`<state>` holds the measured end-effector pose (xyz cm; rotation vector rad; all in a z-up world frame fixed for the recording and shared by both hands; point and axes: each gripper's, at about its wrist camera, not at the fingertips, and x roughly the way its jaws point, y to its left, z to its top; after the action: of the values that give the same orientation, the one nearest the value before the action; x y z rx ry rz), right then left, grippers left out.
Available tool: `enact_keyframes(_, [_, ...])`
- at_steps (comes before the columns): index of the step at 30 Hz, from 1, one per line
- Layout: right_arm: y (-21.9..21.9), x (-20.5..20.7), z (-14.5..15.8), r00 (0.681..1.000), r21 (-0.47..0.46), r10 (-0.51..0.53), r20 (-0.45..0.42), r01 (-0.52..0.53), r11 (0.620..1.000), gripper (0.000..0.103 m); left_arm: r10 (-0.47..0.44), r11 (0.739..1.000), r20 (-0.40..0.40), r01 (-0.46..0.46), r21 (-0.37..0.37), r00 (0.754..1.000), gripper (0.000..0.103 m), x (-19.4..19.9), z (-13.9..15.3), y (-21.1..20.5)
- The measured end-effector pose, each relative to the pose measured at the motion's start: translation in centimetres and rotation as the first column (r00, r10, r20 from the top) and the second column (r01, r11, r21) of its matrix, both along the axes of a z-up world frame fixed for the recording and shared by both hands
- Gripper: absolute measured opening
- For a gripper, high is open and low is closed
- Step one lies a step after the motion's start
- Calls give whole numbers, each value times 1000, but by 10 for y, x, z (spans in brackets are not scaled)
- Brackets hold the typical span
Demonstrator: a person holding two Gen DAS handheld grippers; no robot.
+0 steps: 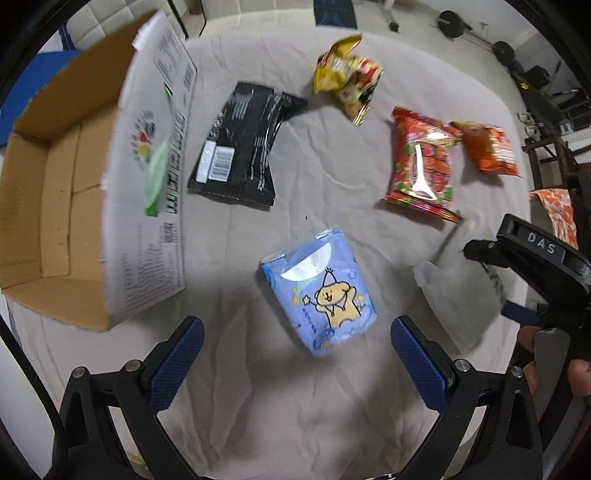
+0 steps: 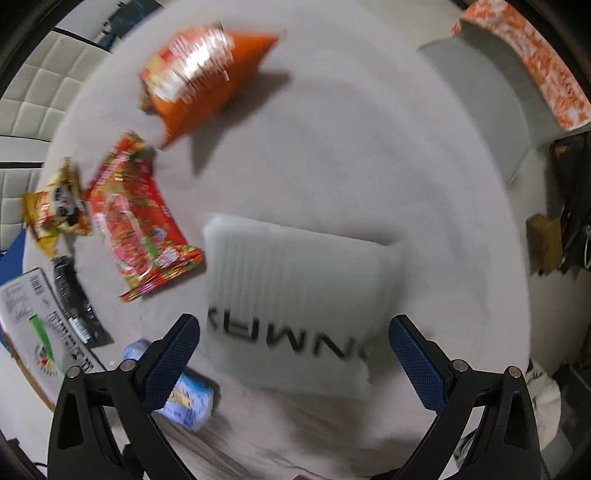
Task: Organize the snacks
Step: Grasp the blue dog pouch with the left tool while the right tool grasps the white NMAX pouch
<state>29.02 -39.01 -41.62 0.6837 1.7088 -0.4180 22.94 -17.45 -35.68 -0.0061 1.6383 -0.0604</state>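
Snacks lie on a grey sheet. A light blue packet with a cartoon bear lies just ahead of my open left gripper, which holds nothing. Farther off are a black packet, a yellow packet, a red packet and an orange packet. An open cardboard box stands at the left. My right gripper is open above a white translucent pouch, not touching it. In the right wrist view I also see the orange packet, red packet, yellow packet and blue packet.
The right gripper's body and a hand stand at the right of the left wrist view. An orange-patterned cloth lies at the bed's far edge. Dumbbells and furniture sit on the floor beyond the bed.
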Motion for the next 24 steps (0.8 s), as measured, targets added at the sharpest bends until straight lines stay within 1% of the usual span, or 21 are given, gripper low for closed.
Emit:
enact_keyframes(1, [1,0,-9,1000,21,-1,-12,1,1000,87,6,1000,-11,-6,1,1000,103,1,-5,1])
enact_keyframes(2, [2,0,-17,1000,50,6,-18,-5,999,84,13,1000,-26,-13,2,1000,103,3,-11,2])
enact_keyframes(3, [3,-1,-22,999,57,32,-25,-30,998,83,20,1000,-43,-20,2,999,103,4,-17,3])
enact_keyframes(5, [9,0,-23,991,43,133,-14,-132,990,80,20,1000,-66,-20,-4,998,103,3,-25,3])
enact_keyframes(7, [18,-4,-22,960,-3,280,-29,-280,960,78,2,1000,-83,-2,-10,997,103,2,-35,2])
enact_keyframes(9, [26,-10,-25,911,-56,406,-69,-410,910,78,-19,999,-125,14,-36,992,103,2,-48,-1])
enact_keyframes(10, [28,-14,-27,888,-73,452,-84,-458,886,78,-20,998,-148,11,-64,989,103,2,-56,-2])
enact_keyframes(11, [30,-18,-29,872,-81,480,-94,-487,870,78,-24,996,-167,9,-92,986,103,4,-63,-4])
enact_keyframes(12, [31,-22,-32,864,-82,494,-101,-502,861,79,-35,994,-182,15,-112,983,103,5,-68,-6])
enact_keyframes(13, [30,-26,-35,865,-78,492,-103,-500,862,79,-51,993,-202,27,-116,978,103,6,-74,-8])
enact_keyframes(14, [27,-29,-38,873,-67,478,-96,-485,872,80,-68,994,-223,47,-99,972,103,9,-81,-10])
enact_keyframes(16, [18,-35,-46,908,-40,413,-76,-417,908,82,-73,996,-244,58,-68,967,103,14,-90,-10])
enact_keyframes(19, [12,-45,-56,938,-18,342,-51,-344,939,86,-37,999,-272,24,-48,962,103,22,-102,-6])
enact_keyframes(21, [7,-49,-65,944,-13,327,-48,-328,945,86,-4,998,-281,-15,-64,960,103,23,-109,-3])
enact_keyframes(23, [4,-54,-71,948,-10,316,-47,-317,948,86,9,997,-287,-31,-70,958,101,20,-115,-1])
enact_keyframes(24, [-3,-55,-70,950,-4,309,-45,-309,951,86,7,997,-284,-28,-70,959,96,19,-118,-2])
